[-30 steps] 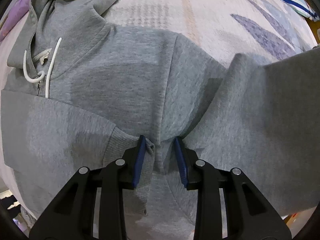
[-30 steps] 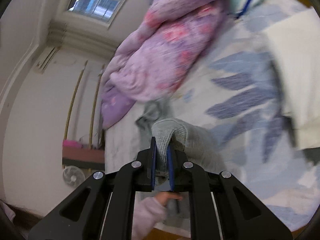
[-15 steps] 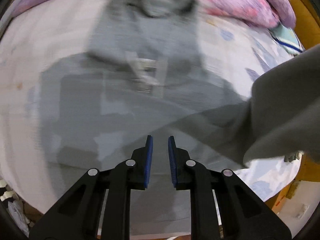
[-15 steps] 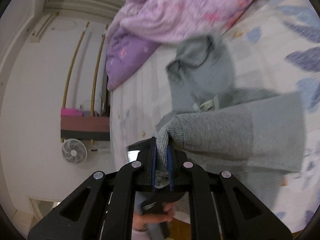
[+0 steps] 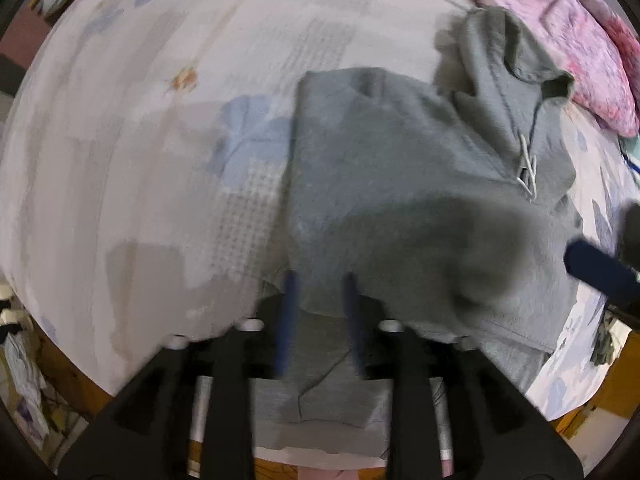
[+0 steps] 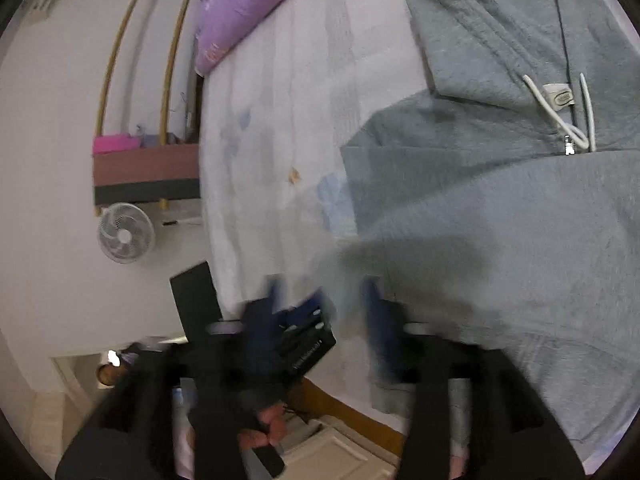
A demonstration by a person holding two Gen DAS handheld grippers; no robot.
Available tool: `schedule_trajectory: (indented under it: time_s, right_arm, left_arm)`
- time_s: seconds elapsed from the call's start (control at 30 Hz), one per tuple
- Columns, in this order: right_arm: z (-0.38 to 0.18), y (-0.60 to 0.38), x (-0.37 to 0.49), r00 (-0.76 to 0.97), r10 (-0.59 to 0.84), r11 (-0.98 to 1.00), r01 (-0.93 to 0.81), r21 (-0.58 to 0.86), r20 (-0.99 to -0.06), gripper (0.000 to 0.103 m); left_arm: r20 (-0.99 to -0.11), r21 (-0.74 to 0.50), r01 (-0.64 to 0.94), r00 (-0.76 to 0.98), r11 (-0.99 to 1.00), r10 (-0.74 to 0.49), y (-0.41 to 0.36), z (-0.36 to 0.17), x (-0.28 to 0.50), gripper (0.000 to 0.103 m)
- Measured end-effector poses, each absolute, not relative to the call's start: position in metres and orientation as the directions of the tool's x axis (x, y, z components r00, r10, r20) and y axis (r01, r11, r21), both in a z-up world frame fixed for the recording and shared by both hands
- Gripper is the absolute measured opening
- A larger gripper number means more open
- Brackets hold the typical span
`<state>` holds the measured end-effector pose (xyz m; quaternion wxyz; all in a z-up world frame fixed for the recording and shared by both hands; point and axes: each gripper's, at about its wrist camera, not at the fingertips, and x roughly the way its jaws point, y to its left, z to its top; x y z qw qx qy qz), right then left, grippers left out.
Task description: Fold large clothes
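Observation:
A grey zip hoodie lies on the bed, hood at the far right, white drawstrings on its chest. My left gripper points straight down over the hoodie's near left edge. Its jaws are opening and the blurred blue fingers show grey cloth beneath them, not pinched. In the right wrist view a sleeve lies folded across the hoodie below the drawstrings. My right gripper hovers over the sleeve's blurred end, jaws opening, pads not pressing it. One right finger enters at the left wrist view's right edge.
A pink and purple quilt is heaped beyond the hood. The pale patterned sheet stretches left of the hoodie. A white fan and a shelf stand by the wall. A person's hand shows below the wooden bed edge.
The right gripper carried the sleeve cuff across the hoodie, came down and opened, letting it go. The left gripper swept to the hoodie's left edge, narrowing its jaws and then widening them.

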<state>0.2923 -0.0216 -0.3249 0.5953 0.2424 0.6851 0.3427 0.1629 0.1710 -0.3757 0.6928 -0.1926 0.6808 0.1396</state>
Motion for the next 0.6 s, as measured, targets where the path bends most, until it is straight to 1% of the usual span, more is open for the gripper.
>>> schedule_trajectory:
  time_s: [0.03,0.07,0.13,0.2,0.23,0.27,0.3,0.33,0.37,0.4,0.43,0.47,0.5,0.53,0.57,0.6]
  right_arm:
    - [-0.322,-0.027,0.290,-0.154,0.732,0.660,-0.085,0.747,-0.664,0.088]
    - [-0.320,-0.039,0.289,-0.116,0.724,0.674,-0.089,0.733,-0.680,0.088]
    - [-0.327,-0.065,0.286,-0.101,0.701,0.703,-0.073,0.708,-0.706,0.088]
    - [-0.339,-0.095,0.285,-0.088,0.627,0.773,-0.053,0.632,-0.774,0.088]
    - [-0.347,-0.116,0.284,-0.072,0.560,0.825,-0.051,0.563,-0.826,0.088]
    - [-0.355,-0.137,0.283,-0.058,0.490,0.869,-0.048,0.493,-0.870,0.082]
    - [-0.364,-0.158,0.284,-0.045,0.422,0.905,-0.043,0.424,-0.905,0.073]
    - [-0.371,-0.173,0.284,-0.039,0.375,0.926,-0.039,0.376,-0.926,0.037]
    - [-0.381,-0.190,0.286,-0.051,0.318,0.947,-0.036,0.320,-0.947,0.003]
    - [-0.391,-0.205,0.289,-0.067,0.283,0.958,-0.027,0.286,-0.957,0.000]
    - [-0.399,-0.218,0.291,-0.059,0.277,0.961,-0.008,0.278,-0.959,0.000]
    - [-0.407,-0.228,0.294,-0.054,0.264,0.964,0.007,0.264,-0.963,0.000]
    - [-0.418,-0.235,0.297,-0.065,0.230,0.973,0.010,0.230,-0.971,0.000]
    - [-0.438,-0.240,0.302,-0.100,0.162,0.987,0.007,0.162,-0.982,0.000]
    - [-0.459,-0.245,0.305,-0.136,0.138,0.990,0.028,0.136,-0.981,0.001]
    - [-0.472,-0.248,0.308,-0.165,0.165,0.986,0.055,0.158,-0.972,0.001]
  left_arm:
    - [-0.997,-0.084,-0.461,0.038,0.883,-0.074,0.173,-0.378,0.163,0.053]
    - [-0.995,-0.100,-0.462,0.047,0.881,-0.088,0.173,-0.380,0.164,0.057]
    - [-0.994,-0.113,-0.466,0.051,0.878,-0.101,0.170,-0.387,0.168,0.063]
    - [-0.994,-0.109,-0.470,0.044,0.876,-0.100,0.166,-0.396,0.176,0.065]
    - [-0.993,-0.116,-0.472,0.046,0.874,-0.106,0.165,-0.403,0.180,0.065]
    - [-0.992,-0.127,-0.476,0.052,0.870,-0.116,0.163,-0.409,0.186,0.065]
    - [-0.992,-0.126,-0.475,0.049,0.871,-0.116,0.162,-0.414,0.191,0.063]
    - [-0.996,-0.088,-0.465,0.023,0.881,-0.088,0.159,-0.422,0.199,0.059]
    - [-0.999,-0.039,-0.458,-0.007,0.888,-0.047,0.156,-0.428,0.205,0.038]
    - [-0.999,0.007,-0.450,-0.040,0.893,-0.012,0.154,-0.433,0.210,0.022]
    - [-0.998,0.044,-0.435,-0.066,0.899,0.017,0.151,-0.437,0.216,0.020]
    - [-0.998,0.037,-0.428,-0.059,0.903,0.013,0.149,-0.437,0.220,0.020]
    - [-0.999,0.018,-0.418,-0.046,0.908,-0.002,0.146,-0.435,0.225,0.018]
    - [-0.999,0.016,-0.410,-0.045,0.912,-0.003,0.143,-0.436,0.228,0.017]
    - [-0.999,0.027,-0.395,-0.050,0.918,0.008,0.139,-0.437,0.233,0.016]
    - [-0.998,0.038,-0.384,-0.059,0.922,0.017,0.137,-0.437,0.236,0.012]
